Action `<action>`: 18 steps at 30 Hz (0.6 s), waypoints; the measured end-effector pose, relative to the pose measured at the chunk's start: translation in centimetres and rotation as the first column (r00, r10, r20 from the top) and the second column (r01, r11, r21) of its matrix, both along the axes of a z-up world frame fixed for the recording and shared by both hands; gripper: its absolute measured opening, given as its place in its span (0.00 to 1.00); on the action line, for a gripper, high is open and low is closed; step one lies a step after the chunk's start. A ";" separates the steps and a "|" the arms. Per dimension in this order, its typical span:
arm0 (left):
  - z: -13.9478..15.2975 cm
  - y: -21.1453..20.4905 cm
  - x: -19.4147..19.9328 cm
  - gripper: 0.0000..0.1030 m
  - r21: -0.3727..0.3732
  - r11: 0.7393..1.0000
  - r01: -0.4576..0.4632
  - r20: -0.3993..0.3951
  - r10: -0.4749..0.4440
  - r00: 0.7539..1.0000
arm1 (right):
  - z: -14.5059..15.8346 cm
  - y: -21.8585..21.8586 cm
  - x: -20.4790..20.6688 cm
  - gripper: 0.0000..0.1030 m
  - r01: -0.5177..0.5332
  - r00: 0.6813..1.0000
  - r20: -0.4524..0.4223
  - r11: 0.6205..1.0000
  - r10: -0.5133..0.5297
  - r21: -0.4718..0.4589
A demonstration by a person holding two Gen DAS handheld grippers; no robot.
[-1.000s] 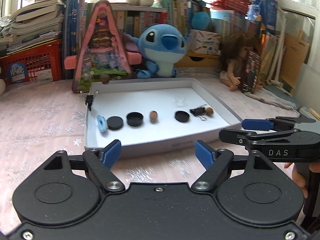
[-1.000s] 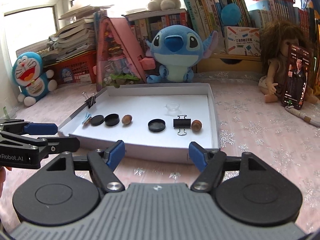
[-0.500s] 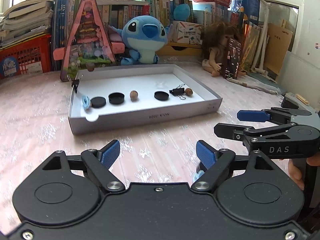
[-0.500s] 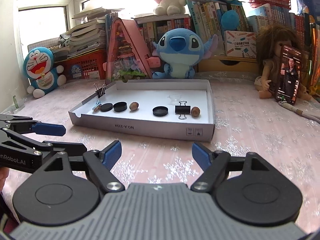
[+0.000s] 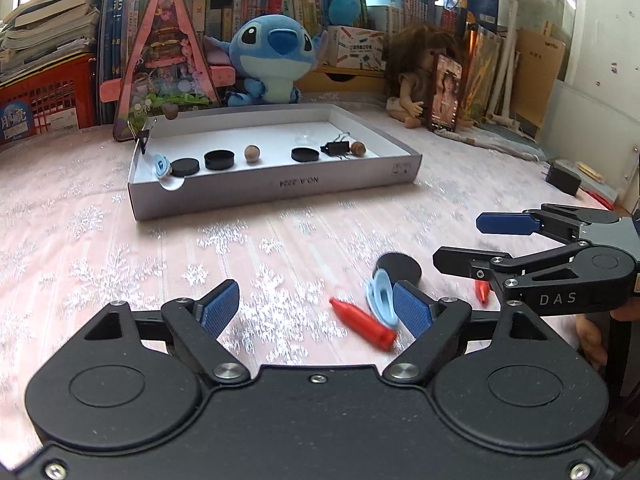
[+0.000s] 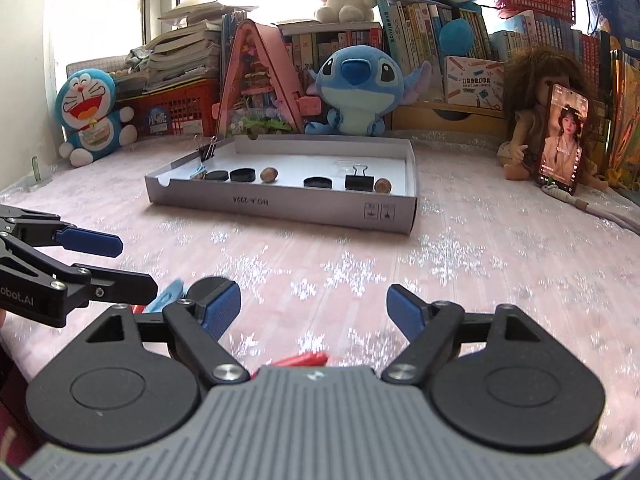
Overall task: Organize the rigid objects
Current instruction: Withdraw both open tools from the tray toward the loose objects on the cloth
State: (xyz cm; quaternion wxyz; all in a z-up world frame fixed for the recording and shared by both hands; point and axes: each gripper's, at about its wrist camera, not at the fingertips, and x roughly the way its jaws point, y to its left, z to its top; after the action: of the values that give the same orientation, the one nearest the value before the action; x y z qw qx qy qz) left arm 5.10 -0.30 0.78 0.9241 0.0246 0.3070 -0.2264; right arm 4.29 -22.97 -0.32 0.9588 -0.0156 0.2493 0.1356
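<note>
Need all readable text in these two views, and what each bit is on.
"DAS": side of the right hand-held gripper.
"obot.AI", start cut off by the frame edge: side of the left hand-held gripper.
"NO.A-222A", upside down, last characters uncertain: front wall of the white box.
Book spines, small carton, red crate label: too small to read.

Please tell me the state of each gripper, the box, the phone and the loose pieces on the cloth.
left gripper: open, empty
right gripper: open, empty
white box: open, no lid, pieces inside
phone: screen lit, propped upright
red piece: lying on its side
light blue clip: lying beside the black disc
</note>
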 end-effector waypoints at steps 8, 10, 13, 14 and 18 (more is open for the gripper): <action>-0.7 0.4 -1.3 0.80 -0.035 0.999 0.032 -0.001 -0.032 0.999 | -0.7 0.4 -1.5 0.86 -0.022 1.000 0.018 0.999 0.023 -0.038; -0.9 0.5 -1.4 0.80 -0.039 0.998 0.043 -0.005 -0.043 0.999 | -0.8 0.5 -1.8 0.87 -0.031 0.999 0.019 0.998 0.032 -0.051; -1.0 0.4 -1.8 0.80 -0.009 0.998 0.063 0.016 -0.063 0.998 | -1.0 0.5 -2.2 0.87 -0.048 0.999 0.022 0.996 0.050 -0.076; -1.0 0.2 -1.9 0.80 0.001 0.997 0.073 0.022 -0.073 0.997 | -1.0 0.4 -2.3 0.87 -0.054 0.998 0.022 0.995 0.056 -0.081; -1.1 -0.1 -1.8 0.80 0.036 0.991 0.131 0.038 -0.133 0.990 | -1.0 0.1 -2.4 0.87 -0.073 0.997 0.018 0.994 0.075 -0.087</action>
State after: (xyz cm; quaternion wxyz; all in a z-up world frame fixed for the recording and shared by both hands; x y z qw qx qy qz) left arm 3.33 -0.40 -0.35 0.9125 0.0650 0.2898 -0.2812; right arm 1.87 -22.87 -1.32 0.9541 -0.0678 0.2438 0.1599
